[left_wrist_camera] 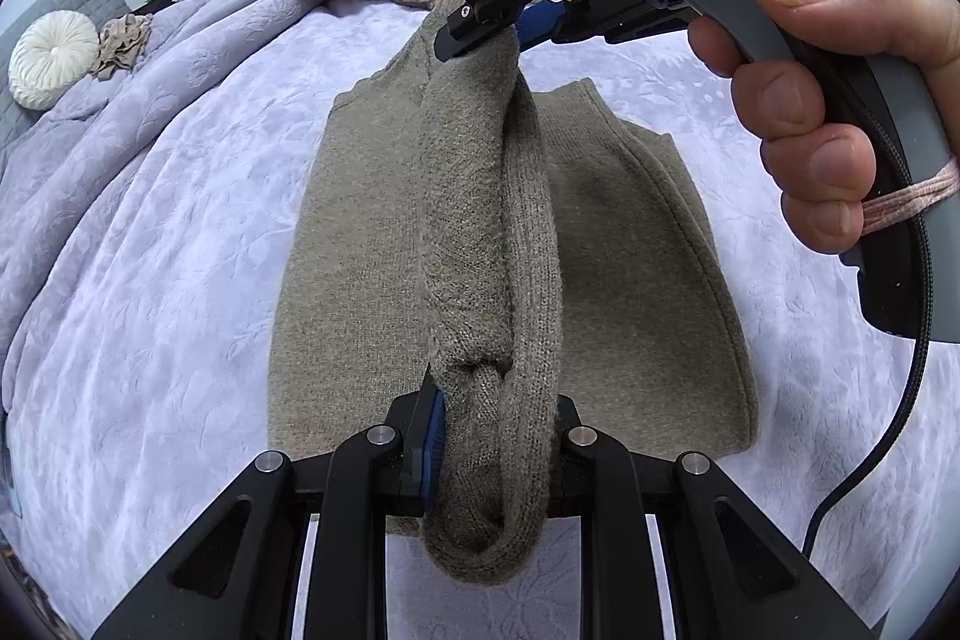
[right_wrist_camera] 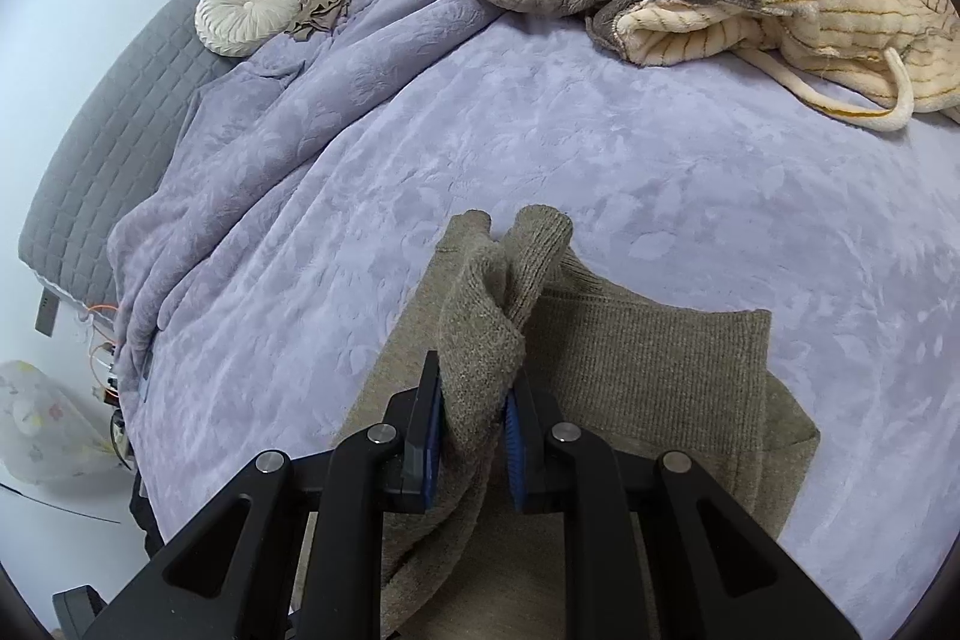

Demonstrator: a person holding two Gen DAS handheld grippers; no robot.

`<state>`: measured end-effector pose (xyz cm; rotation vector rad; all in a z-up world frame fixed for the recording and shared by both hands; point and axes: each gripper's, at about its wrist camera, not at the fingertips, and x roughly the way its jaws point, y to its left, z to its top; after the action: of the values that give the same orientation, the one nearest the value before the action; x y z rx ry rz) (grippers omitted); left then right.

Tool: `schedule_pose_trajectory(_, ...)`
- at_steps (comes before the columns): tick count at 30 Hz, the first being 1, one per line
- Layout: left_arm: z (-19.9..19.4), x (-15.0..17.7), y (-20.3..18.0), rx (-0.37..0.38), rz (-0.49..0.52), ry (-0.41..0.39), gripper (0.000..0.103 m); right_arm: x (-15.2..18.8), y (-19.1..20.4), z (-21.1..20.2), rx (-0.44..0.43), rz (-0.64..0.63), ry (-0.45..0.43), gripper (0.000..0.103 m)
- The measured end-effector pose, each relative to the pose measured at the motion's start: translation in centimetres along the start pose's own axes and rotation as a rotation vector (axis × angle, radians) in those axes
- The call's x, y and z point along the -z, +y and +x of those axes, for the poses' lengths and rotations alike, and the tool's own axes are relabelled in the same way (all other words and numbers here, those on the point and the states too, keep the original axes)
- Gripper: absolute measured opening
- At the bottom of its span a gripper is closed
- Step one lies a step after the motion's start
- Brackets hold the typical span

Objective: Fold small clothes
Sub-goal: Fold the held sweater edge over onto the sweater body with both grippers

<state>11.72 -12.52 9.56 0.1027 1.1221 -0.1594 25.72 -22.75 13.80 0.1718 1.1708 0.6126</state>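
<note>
Sweater (left_wrist_camera: 630,244) mid-fold on the bed (left_wrist_camera: 180,232): sleeve (left_wrist_camera: 480,220) pinched by left hand-held gripper (left_wrist_camera: 498,436) and right hand-held gripper (right_wrist_camera: 474,418), next to be laid flat across the body.

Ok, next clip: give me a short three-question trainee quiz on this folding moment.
1. True or false: both grippers are shut on the olive knit garment.
2. What is the garment lying on? A) wooden table B) lavender blanket C) tiled floor
3. Fill in: the raised fold runs from the left gripper to the ____ gripper.

Key: 1 true; 2 B; 3 right.
</note>
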Motion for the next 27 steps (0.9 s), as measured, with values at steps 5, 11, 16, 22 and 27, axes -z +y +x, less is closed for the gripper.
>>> schedule_pose_trajectory(5, 0.3, -0.3, -1.6, -0.026, 0.029, 0.004, 0.023, 0.4, -1.4, -0.6, -0.017, 0.008, -0.011, 0.019)
schedule_pose_trajectory(11, 0.7, -0.2, -3.9, -0.059, 0.063, 0.010, 0.023, 1.0, -3.0, -1.3, -0.030, 0.012, -0.020, 0.019)
schedule_pose_trajectory(16, 0.8, -0.2, -6.2, -0.086, 0.100, 0.012, 0.023, 1.6, -4.6, -2.1, -0.046, 0.017, -0.036, 0.019)
schedule_pose_trajectory(22, 1.3, -0.1, -8.7, -0.097, 0.140, 0.021, 0.023, 2.3, -6.6, -2.8, -0.058, 0.028, -0.048, 0.019)
schedule_pose_trajectory(27, 2.0, -0.1, -10.3, -0.107, 0.163, 0.031, 0.023, 2.8, -8.1, -2.9, -0.070, 0.044, -0.057, 0.019)
